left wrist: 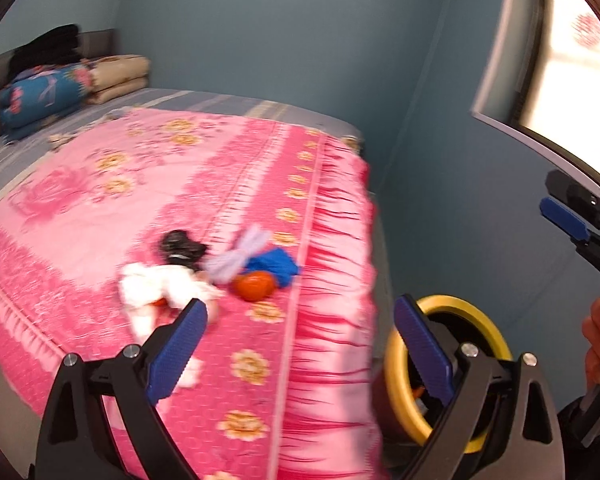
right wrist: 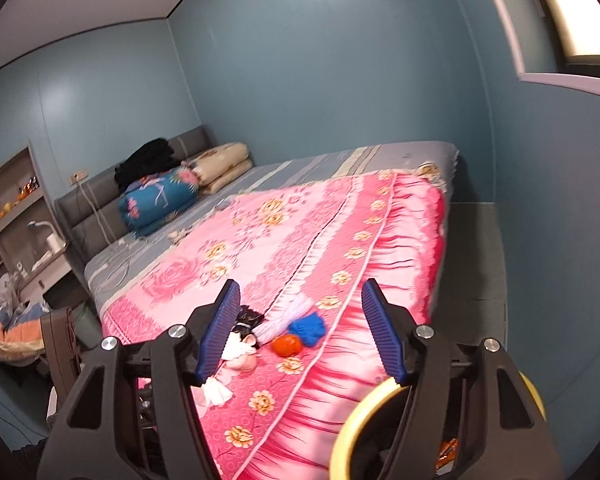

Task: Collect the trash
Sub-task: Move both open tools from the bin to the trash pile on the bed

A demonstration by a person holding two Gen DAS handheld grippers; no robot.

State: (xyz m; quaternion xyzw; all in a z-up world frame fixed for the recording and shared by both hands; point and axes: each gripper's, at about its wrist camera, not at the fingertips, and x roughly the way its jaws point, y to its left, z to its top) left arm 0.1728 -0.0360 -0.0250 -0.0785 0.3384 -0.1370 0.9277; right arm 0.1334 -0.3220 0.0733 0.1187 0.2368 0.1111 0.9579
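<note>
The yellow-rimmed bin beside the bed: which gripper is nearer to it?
Left, by a narrow margin. The left gripper has one finger across the yellow-rimmed bin; the right gripper points at the bed, bin low beside it.

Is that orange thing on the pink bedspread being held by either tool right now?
No. The orange item lies loose on the pink bedspread beside a blue scrap, beyond both tools, untouched.

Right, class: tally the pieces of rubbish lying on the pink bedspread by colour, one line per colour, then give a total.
White crumpled tissue: 1
Black wrapper: 1
Lilac crumpled piece: 1
Blue crumpled piece: 1
Orange round piece: 1
Total: 5 on the pink bedspread. The picture is blurred, so smaller scraps may go uncounted.
</note>
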